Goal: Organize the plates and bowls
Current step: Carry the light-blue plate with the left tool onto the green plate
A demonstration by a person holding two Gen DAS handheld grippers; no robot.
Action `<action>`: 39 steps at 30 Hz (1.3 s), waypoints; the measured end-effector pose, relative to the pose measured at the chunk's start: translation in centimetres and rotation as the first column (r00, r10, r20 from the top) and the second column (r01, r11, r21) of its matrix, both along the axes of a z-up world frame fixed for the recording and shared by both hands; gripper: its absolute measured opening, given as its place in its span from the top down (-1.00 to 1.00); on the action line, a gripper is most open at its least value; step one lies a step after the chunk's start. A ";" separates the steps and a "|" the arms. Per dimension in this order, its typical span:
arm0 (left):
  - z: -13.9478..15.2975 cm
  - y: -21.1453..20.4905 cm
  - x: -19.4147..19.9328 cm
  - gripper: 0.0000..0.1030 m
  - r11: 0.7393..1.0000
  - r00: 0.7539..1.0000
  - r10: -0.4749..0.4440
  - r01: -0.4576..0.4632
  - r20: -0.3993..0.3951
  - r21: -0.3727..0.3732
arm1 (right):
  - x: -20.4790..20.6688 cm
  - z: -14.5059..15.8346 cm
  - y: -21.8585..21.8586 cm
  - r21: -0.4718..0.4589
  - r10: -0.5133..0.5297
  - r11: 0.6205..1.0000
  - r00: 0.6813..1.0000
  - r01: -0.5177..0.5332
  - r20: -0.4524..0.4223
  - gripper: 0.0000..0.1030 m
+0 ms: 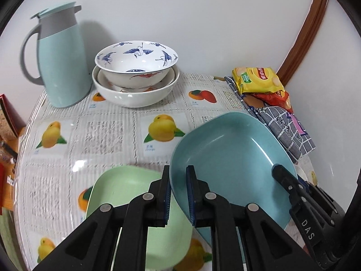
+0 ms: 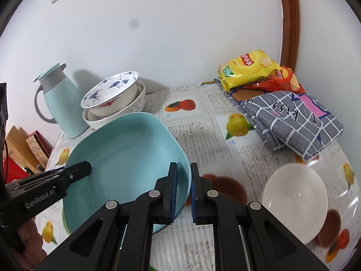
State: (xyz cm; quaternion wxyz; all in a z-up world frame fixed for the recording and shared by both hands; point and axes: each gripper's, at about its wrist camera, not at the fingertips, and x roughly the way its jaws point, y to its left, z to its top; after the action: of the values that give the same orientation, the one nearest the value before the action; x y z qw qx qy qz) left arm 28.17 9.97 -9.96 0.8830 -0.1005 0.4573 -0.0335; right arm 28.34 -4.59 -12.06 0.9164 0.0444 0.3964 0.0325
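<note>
Nearest the cameras, the left hand-held gripper (image 1: 178, 194) is clamped narrow on the left rim of the blue plate (image 1: 227, 158), and the right hand-held gripper (image 2: 183, 192) pinches the opposite rim of the same plate, so the plate hangs tilted between the two, lifted clear of the desk (image 1: 108, 122). Directly under its left edge, a pale green plate (image 1: 119, 194) lies flat on the fruit-printed cloth that covers the desk. To the right of the blue plate, a plain white bowl (image 2: 295, 205) stands alone on the cloth, well apart from the other dishes. Further back on the right lies a folded grey checked cloth (image 2: 291, 122), with a yellow snack bag (image 2: 248, 70) and a red snack bag (image 2: 279, 81) resting against the wall behind it. At the far left, a crane-painted bowl (image 1: 136, 59) sits nested in a wider white bowl (image 1: 135, 92), just beside a light blue jug (image 1: 59, 54) with a grey handle.
</note>
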 end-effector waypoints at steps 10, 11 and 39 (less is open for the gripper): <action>2.4 -0.2 -4.4 0.75 1.000 0.999 0.009 -0.009 0.038 -0.005 | -4.4 1.6 -0.2 0.022 -0.006 1.000 1.000 0.005 0.024 0.80; 2.6 -0.2 -4.8 0.75 1.000 0.999 0.011 -0.011 0.043 -0.004 | -4.6 1.7 -0.2 0.023 -0.006 1.000 1.000 0.006 0.028 0.80; 3.7 2.1 -9.8 0.75 0.998 0.996 0.067 -0.068 0.065 0.008 | -9.2 3.1 2.2 0.047 0.050 0.997 0.997 -0.053 0.065 0.80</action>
State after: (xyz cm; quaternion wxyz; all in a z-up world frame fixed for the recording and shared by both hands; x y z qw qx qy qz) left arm 18.37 12.04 -6.25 0.8985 -0.1105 0.4249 -0.0045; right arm 19.15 -2.38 -8.98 0.9260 0.0553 0.3672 0.0673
